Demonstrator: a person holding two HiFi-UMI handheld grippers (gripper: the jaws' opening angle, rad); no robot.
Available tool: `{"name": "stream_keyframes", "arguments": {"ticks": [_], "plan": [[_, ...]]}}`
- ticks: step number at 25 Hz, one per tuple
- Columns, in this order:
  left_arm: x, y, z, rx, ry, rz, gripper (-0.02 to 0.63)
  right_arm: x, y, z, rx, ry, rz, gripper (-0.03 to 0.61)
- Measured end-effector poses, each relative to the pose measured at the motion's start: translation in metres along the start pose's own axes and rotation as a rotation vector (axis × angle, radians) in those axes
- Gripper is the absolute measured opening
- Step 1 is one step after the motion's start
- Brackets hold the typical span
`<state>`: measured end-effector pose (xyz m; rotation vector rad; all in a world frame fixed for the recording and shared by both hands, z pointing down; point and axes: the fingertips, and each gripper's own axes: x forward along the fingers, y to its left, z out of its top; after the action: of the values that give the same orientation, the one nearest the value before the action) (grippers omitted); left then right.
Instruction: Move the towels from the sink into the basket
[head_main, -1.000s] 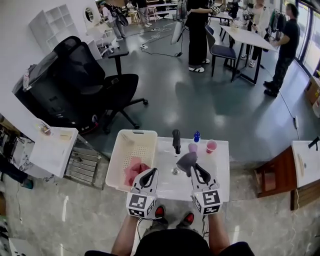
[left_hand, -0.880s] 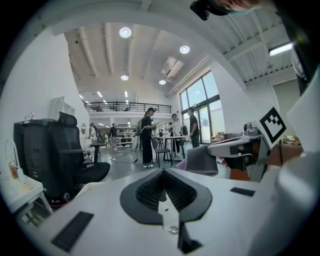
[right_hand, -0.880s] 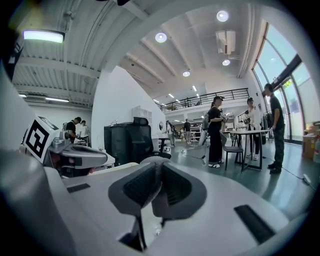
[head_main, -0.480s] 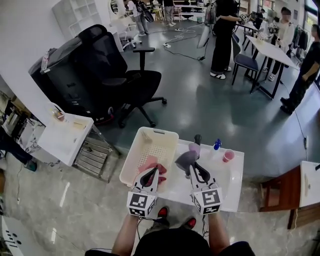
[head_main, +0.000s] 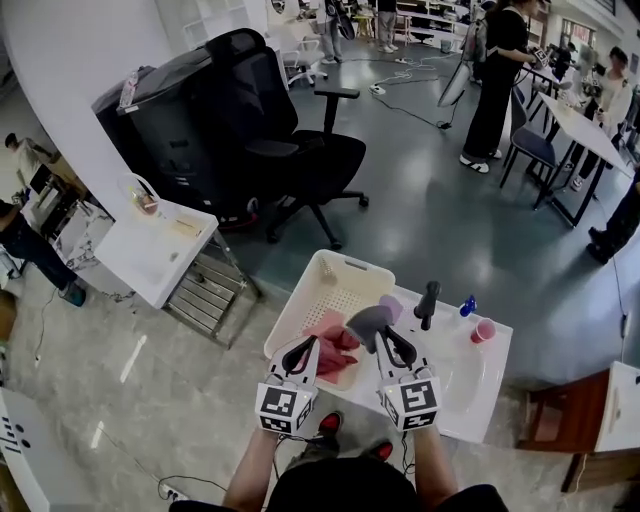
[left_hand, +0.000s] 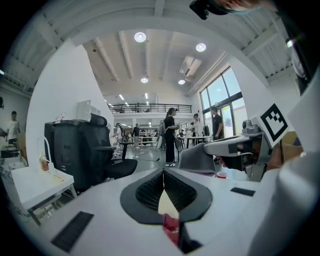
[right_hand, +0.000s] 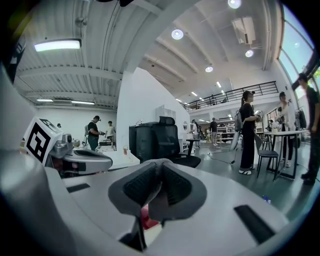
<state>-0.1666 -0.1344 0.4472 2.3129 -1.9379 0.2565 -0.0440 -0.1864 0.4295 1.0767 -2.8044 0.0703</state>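
**Holding a grey towel at the basket's edge**

Seen from the head view, a white sink (head_main: 455, 388) unit stands on a pale stone floor, with a black faucet (head_main: 428, 300), a blue bottle (head_main: 467, 305) and a pink cup (head_main: 484, 330) along its far side. A white perforated basket (head_main: 345, 263) sits against the sink's left end, and a pink towel (head_main: 332, 340) lies in its near part. Beyond are a black office chair (head_main: 290, 150), a white side table (head_main: 160, 250) and a grey floor where several people stand among desks. The left gripper (head_main: 308, 343) hovers over the pink towel with its jaws pressed together. The right gripper (head_main: 380, 333) pinches a grey towel (head_main: 366, 320), which hangs over the basket's right rim, just beside the pink one.

In the left gripper view, the pads meet at their tips with nothing gripped. Below them, the narrow gap shows the cream basket floor and a patch of the red-pink towel. The grey towel hangs to the right under the other gripper, with the cup behind it.

In the right gripper view, the jaws are clamped on a fold of grey cloth that fills the slot between the ribbed pads and droops beneath them. A bit of the pink towel shows lower down. The left gripper sits at the left edge, and the office chair stands straight ahead under a high white ceiling.
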Motion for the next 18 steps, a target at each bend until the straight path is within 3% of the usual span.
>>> {"name": "stream_keyframes", "arguments": {"ticks": [9,18], "plan": [[-0.017,0.032,-0.011,-0.022,0.016,0.065,0.008,0.035,0.039,-0.008,-0.001,0.027,0.099,0.066],[-0.021,0.050,-0.033,-0.052,0.050,0.088,0.008,0.059,0.060,-0.042,0.006,0.105,0.148,0.066]]}}
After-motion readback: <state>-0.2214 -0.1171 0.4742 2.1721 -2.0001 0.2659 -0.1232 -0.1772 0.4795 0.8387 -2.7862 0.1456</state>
